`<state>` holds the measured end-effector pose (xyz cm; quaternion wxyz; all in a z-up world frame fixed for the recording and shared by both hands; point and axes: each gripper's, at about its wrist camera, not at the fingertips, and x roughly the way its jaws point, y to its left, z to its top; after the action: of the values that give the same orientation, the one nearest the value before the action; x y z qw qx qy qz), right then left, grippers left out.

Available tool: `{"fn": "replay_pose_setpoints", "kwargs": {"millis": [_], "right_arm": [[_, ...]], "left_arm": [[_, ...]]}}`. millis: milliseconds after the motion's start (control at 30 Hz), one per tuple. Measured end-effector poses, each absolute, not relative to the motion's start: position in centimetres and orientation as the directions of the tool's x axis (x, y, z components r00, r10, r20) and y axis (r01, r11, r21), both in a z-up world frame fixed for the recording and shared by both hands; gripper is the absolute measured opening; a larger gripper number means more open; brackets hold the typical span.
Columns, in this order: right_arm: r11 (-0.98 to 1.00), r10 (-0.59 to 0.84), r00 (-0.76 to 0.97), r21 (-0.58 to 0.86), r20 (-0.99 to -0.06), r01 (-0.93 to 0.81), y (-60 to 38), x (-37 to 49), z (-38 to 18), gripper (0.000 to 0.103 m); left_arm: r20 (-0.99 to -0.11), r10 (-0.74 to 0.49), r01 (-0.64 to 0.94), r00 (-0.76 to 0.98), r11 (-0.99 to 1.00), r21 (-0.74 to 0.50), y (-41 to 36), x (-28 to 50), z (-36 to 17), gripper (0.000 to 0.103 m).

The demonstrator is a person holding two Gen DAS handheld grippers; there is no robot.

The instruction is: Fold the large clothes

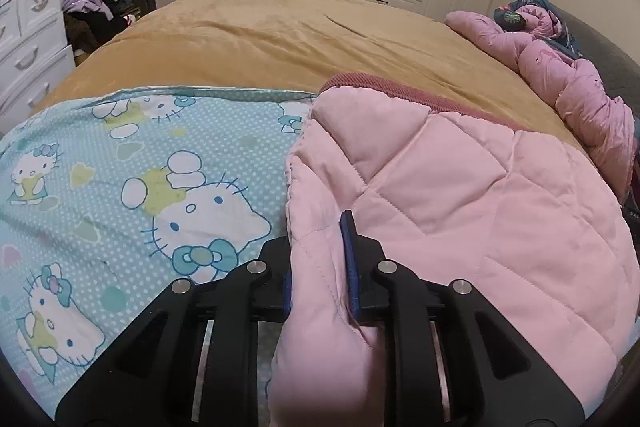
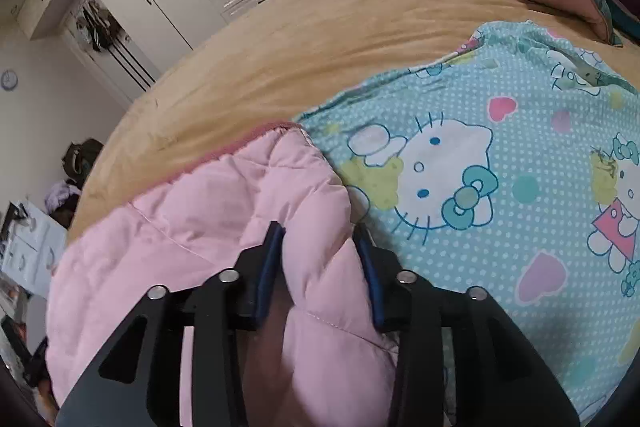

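Left wrist view. The left gripper (image 1: 318,267) has its jaws closed on a bunched edge of the pink quilted garment (image 1: 460,195), thick padding filling the gap between the blue pads (image 1: 349,259). The garment lies on the bed, partly over a blue cartoon-print sheet (image 1: 140,167) that is spread on the tan blanket (image 1: 280,31). A darker pink ribbed trim (image 1: 400,91) runs along the garment's far edge. A second pink quilt (image 1: 560,75) is heaped at the far right, well apart.

Right wrist view. The right gripper (image 2: 320,267) likewise clamps a fold of the same pink quilted garment (image 2: 200,203), its jaws held narrow by the padding. The blue cartoon-print sheet (image 2: 500,147) lies just beside, to the right.

Handling, as a judgement. The garment looks soft, puffy and light for its bulk; it will sag between two holds and spring back from a crease. Edges and stitched seams give the firmest purchase, since smooth padded panels may slip from the pads.
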<state>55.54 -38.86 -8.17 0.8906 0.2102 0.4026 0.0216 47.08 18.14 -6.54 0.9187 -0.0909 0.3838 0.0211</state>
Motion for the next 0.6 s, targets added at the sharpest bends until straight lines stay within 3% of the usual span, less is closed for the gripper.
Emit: {"fn": "replay_pose_setpoints", "kwargs": {"millis": [367,467,600], "right_arm": [[0.927,0.159,0.664,0.342,-0.731,0.153,-38.3,55.8,-8.5,0.047],[0.917,0.164,0.664,0.362,-0.730,0.171,-38.9,55.1,-8.5,0.055],[0.894,0.172,0.669,0.400,-0.723,0.203,-40.0,53.9,-7.9,0.082]], "left_arm": [[-0.713,-0.017,-0.118,0.701,0.983,-0.139,17.8,47.4,-6.7,0.014],[-0.717,-0.013,-0.118,0.697,0.984,-0.133,17.7,47.4,-6.7,0.015],[-0.722,-0.002,-0.120,0.692,0.986,-0.118,17.6,47.2,-6.6,0.018]]}}
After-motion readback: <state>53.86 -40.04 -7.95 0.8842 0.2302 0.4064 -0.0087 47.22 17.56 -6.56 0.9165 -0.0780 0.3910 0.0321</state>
